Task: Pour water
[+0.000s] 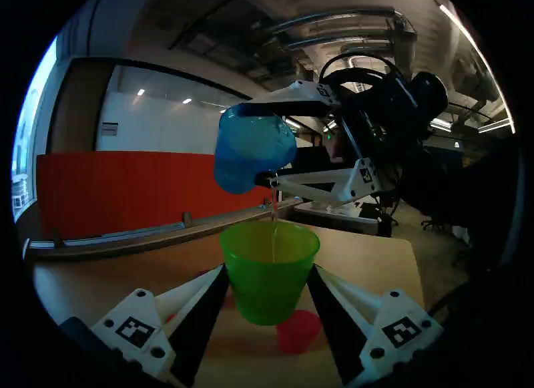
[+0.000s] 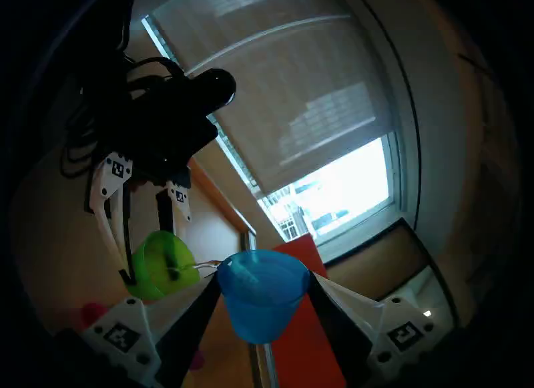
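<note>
My left gripper [image 1: 268, 281] is shut on a green cup [image 1: 269, 268], held upright above the wooden table [image 1: 360, 254]. Above it the right gripper [image 1: 280, 144] holds a blue cup [image 1: 250, 151] tilted over, and a thin stream of water [image 1: 274, 218] falls from its rim into the green cup. In the right gripper view, my right gripper [image 2: 263, 301] is shut on the blue cup [image 2: 261, 294], with the green cup [image 2: 162, 264] and the left gripper [image 2: 148, 241] beyond it to the left.
A small red cup [image 1: 298, 330] stands on the table just below the green cup; a pink-red cup [image 2: 93, 314] also shows at the lower left. An orange wall panel [image 1: 133, 187] runs behind the table. A window with a blind [image 2: 300, 121] lies ahead.
</note>
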Available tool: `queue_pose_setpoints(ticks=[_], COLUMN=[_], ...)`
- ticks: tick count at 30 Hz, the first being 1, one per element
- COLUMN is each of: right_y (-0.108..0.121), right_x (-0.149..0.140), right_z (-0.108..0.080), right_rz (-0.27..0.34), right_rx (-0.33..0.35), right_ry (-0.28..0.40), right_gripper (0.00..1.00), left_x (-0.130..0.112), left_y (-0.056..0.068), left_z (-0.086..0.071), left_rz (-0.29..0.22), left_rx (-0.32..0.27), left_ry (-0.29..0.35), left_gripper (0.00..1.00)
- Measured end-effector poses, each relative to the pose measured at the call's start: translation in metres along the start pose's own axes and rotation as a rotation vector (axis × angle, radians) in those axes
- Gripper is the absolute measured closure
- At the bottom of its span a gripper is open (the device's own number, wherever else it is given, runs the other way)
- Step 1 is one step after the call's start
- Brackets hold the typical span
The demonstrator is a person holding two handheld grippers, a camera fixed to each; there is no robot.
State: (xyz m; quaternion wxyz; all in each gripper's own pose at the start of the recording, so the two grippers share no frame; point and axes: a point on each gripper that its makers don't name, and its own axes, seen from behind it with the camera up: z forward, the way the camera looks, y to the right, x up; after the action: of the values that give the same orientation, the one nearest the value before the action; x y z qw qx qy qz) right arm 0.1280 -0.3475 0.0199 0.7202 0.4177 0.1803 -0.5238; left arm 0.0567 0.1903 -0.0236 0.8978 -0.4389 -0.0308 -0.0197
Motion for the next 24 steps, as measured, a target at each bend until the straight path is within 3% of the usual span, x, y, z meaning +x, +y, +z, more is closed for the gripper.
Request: queue_pose_setpoints(ticks=[24], right_y=[0.0050], right_x=[-0.0010], right_z=[0.0003], right_rz=[-0.054], right_rx=[-0.011], right_ry=[-0.009], right_gripper=[0.07], left_x=[0.0006], left_y=[0.0024], left_z=[-0.0013], left_rz=[0.001], left_rx=[-0.002], left_ry=[0.004], left_gripper=[0.19])
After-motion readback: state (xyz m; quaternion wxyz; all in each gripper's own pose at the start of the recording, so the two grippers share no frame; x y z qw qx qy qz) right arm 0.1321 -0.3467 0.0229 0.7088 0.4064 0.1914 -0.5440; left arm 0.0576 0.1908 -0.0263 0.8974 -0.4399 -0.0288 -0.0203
